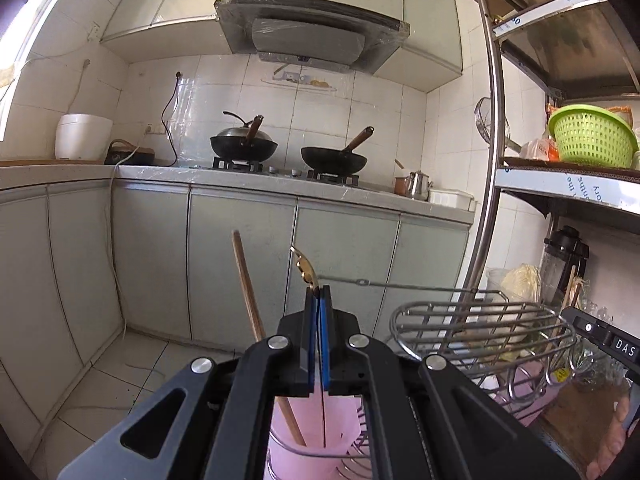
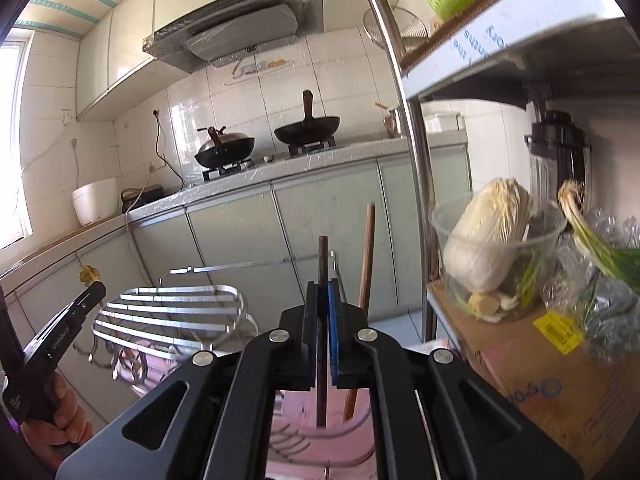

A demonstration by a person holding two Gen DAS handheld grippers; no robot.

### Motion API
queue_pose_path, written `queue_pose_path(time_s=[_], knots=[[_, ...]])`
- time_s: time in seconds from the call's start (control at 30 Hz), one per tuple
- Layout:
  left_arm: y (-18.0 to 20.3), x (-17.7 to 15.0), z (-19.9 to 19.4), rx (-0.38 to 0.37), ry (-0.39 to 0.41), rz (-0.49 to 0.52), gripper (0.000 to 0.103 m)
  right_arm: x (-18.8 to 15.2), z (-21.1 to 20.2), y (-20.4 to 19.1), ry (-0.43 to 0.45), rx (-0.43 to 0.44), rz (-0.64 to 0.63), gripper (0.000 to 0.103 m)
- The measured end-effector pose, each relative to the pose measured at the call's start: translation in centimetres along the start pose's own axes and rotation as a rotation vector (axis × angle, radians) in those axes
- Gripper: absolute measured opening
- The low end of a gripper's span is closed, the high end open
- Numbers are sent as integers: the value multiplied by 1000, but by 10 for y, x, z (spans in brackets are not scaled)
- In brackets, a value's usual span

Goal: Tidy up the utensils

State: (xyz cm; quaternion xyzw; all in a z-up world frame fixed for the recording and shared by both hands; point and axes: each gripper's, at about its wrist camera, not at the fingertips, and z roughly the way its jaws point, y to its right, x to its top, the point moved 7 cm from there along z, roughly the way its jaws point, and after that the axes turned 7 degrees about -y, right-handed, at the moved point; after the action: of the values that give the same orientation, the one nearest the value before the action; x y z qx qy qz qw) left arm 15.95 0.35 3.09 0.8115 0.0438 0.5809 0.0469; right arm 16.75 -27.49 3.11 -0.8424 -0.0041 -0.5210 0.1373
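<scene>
Left gripper (image 1: 319,292) pinched a thin gold-handled utensil (image 1: 305,268); right gripper (image 2: 323,288) clamped a dark wooden chopstick (image 2: 322,264) above the pink plastic holder (image 1: 304,420). Either could slip and miss it.

Pink holder (image 1: 304,432), golden utensil (image 1: 304,268), green basket (image 1: 592,138)

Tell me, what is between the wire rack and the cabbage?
In the right wrist view, the right gripper, a wooden stick and a steel post stand between wire rack and cabbage.
</scene>
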Motion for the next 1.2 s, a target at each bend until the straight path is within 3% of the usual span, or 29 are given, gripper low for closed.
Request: queue_pose_path(time_s=[0.37,0.67,0.87,1.03,1.2], knots=[[7,-31,8,36,-181,24,2,-35,4,-1,-156,-24,11,5],[9,-39,4,49,-252,33,3,-38,0,-6,-219,-37,0,5],[8,-43,-3,36,-290,9,17,-41,-6,-13,-263,-33,-17,7],[6,-47,-11,15,-322,17,18,-41,-18,-14,-256,-32,-16,37],[2,-45,-29,-3,-310,9,18,-44,-34,-15,-250,-32,-10,38]])
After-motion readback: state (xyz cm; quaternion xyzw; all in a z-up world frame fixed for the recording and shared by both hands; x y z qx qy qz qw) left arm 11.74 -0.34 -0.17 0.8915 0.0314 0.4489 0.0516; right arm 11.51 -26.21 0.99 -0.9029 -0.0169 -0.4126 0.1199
